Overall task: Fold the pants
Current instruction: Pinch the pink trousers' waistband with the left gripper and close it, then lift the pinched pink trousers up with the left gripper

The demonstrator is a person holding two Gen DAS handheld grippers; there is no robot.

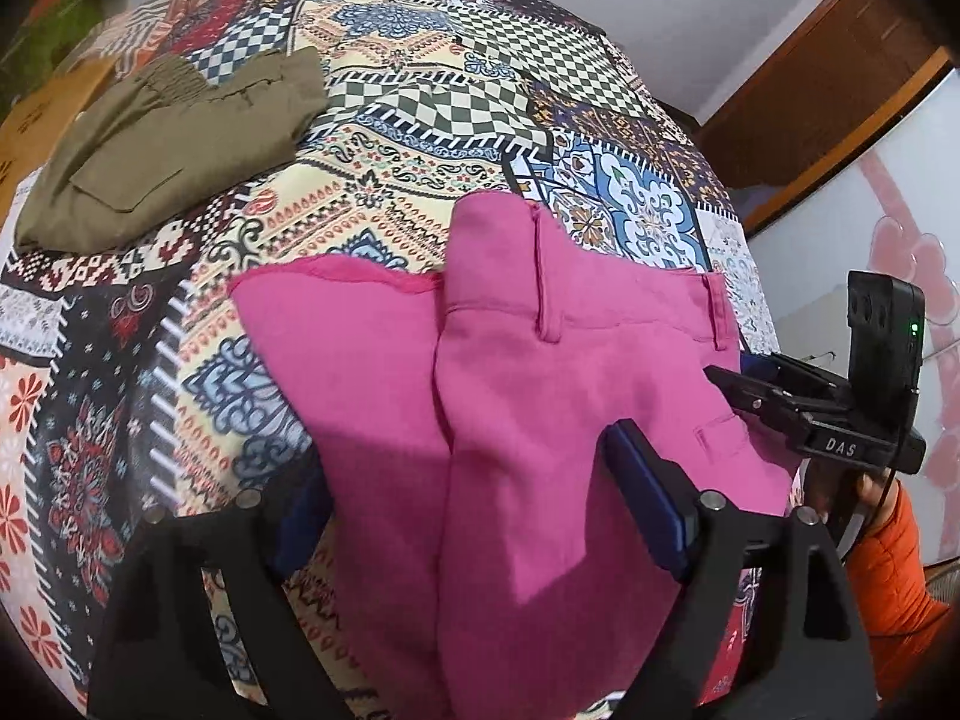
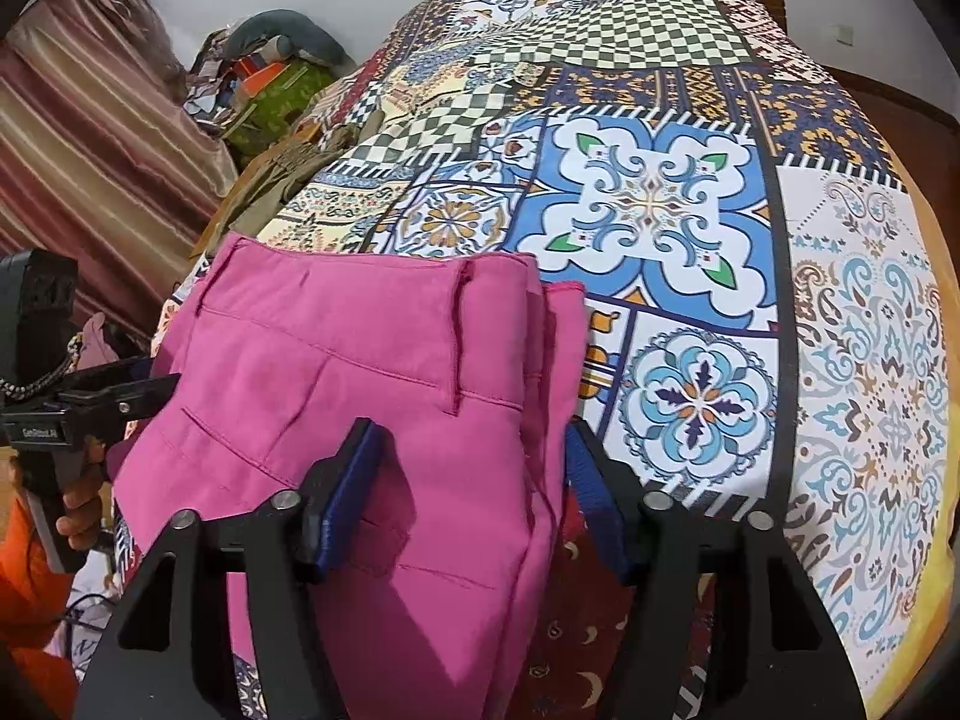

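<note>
Pink pants (image 1: 540,396) lie folded on a patchwork bedspread (image 1: 420,138), waistband and belt loops toward the far side. My left gripper (image 1: 474,504) stands open and wide over them, one blue pad on the cloth and the other off its left edge. In the right wrist view the pink pants (image 2: 360,372) pass between the pads of my right gripper (image 2: 468,495), which is open, its right pad at the folded edge. The right gripper (image 1: 756,396) reaches in over the waistband corner from the right. The left gripper (image 2: 138,396) shows at the pants' left side.
Folded olive pants (image 1: 174,144) lie at the bed's far left, also seen as olive pants (image 2: 282,174). A striped curtain (image 2: 90,138) and a clutter pile (image 2: 270,72) stand beyond the bed. An orange sleeve (image 1: 888,570) holds the right gripper's handle. A wooden door (image 1: 810,90) stands far right.
</note>
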